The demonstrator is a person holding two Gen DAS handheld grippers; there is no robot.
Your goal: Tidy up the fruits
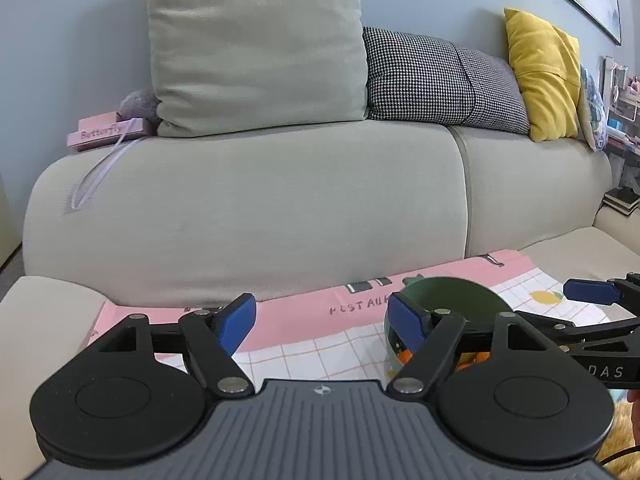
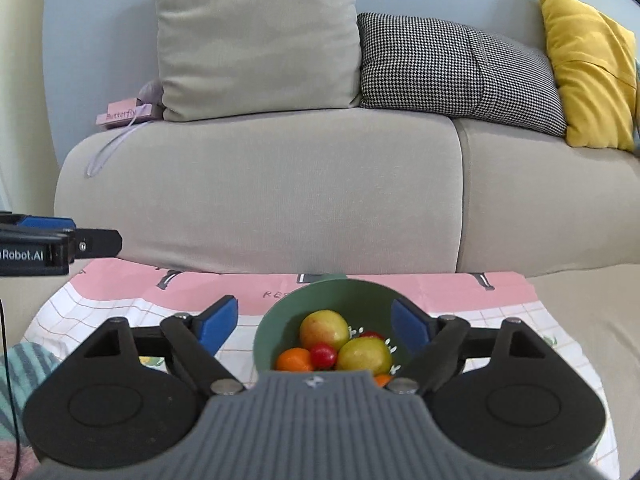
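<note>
- I see the green bowl (image 2: 340, 304) sitting on the pink-and-white checked cloth (image 2: 500, 320) spread over the sofa seat, close in front of my right gripper.
- Inside the bowl lie two yellow-red apples (image 2: 324, 328), one toward the back and one (image 2: 364, 356) nearer me, touching each other.
- A small red tomato (image 2: 323, 355) sits between the apples, and an orange fruit (image 2: 294, 360) rests just beside it at the left of the bowl.
- My right gripper (image 2: 316, 326) hangs over the near side of the bowl with its fingers spread wide, one blue pad on either side of the bowl; nothing is gripped.
- From the left wrist view the bowl (image 1: 452, 300) stands to the right, partly hidden behind my right-hand finger there, with bits of orange fruit showing below its rim.
- My left gripper (image 1: 322, 318) is also wide apart and empty, over bare cloth (image 1: 312, 344) left of the bowl.
- The other gripper's blue pad (image 1: 592, 292) shows at the right edge of that view.
- Behind the cloth rises the pale sofa (image 2: 260, 200).
- On it lean a light cushion (image 2: 256, 36), a black-and-white checked cushion (image 2: 452, 68) and a yellow cushion (image 2: 588, 72).
- A pink box (image 2: 124, 114) marked "Butterfly" lies on the sofa back at the left.
</note>
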